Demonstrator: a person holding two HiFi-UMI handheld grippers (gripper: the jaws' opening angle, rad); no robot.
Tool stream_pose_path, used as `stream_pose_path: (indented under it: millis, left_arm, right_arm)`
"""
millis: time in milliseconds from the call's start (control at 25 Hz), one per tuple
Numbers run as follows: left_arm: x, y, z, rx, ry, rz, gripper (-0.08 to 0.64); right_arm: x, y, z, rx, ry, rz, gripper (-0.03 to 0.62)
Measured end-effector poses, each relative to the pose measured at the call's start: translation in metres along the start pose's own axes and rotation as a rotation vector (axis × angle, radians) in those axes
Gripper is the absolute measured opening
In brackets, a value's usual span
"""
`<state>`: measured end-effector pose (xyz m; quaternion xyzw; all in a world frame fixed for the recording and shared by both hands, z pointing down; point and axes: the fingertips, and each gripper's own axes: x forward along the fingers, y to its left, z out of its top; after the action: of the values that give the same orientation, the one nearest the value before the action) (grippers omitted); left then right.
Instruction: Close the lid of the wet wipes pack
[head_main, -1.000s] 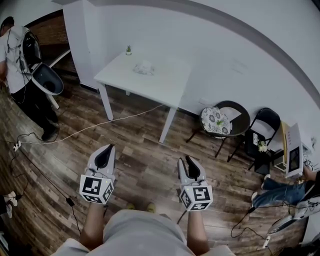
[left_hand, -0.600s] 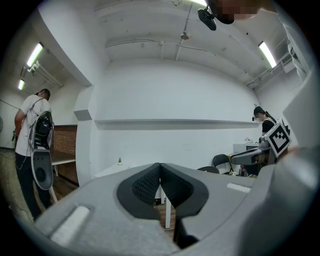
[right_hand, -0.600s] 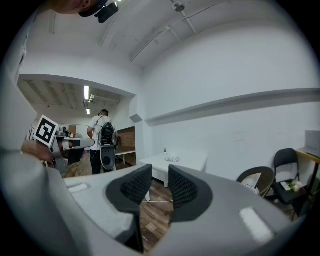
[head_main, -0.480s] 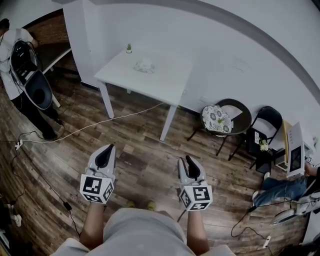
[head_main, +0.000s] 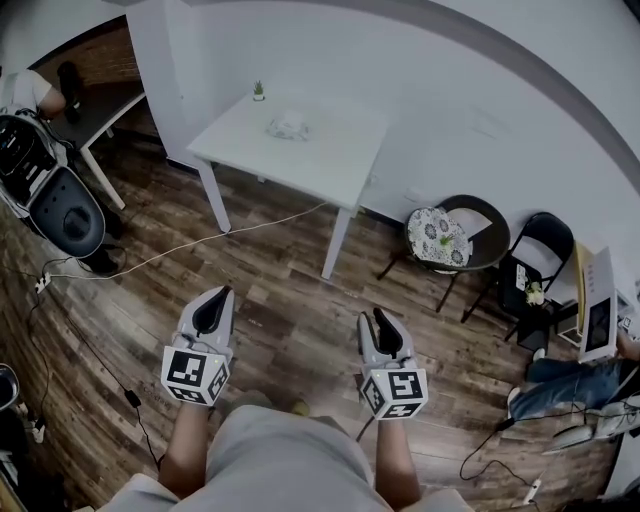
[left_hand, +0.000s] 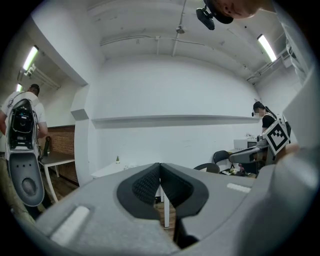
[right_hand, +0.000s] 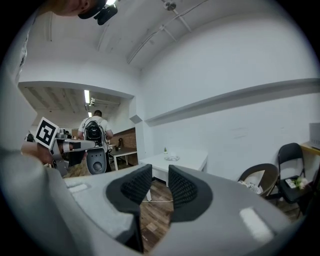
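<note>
So nothing's really changed: left tool (head_main: 222, 296) pressed shut, right tool (head_main: 380, 318) spread and empty, both well away from the wet wipes pack (head_main: 288, 125), lid-closing not started.

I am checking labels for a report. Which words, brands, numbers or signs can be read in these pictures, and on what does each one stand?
No text can be read anywhere.
Left cube: a black-and-white square marker, no letters.
Right cube: the same kind of marker, no letters.
Wipes pack: any print is too small to read.
Box at the right edge: any print is too small and blurred.
</note>
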<state>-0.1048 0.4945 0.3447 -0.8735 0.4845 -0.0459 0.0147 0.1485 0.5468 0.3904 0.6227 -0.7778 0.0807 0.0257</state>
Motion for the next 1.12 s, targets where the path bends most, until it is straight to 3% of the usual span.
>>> stream_pose_path:
  millis: [560, 1120]
  left_arm:
    - [0.066, 0.036, -0.007, -0.008, 0.002, 0.015, 0.005]
    - [0.188, 0.175, -0.012, -0.057, 0.026, -0.045, 0.005]
  right_arm:
    - [0.081, -0.019, 0.002, -0.01, 0.025, 0.036, 0.109]
    - [0.25, 0.006, 0.033, -0.034, 0.064, -0.01, 0.109]
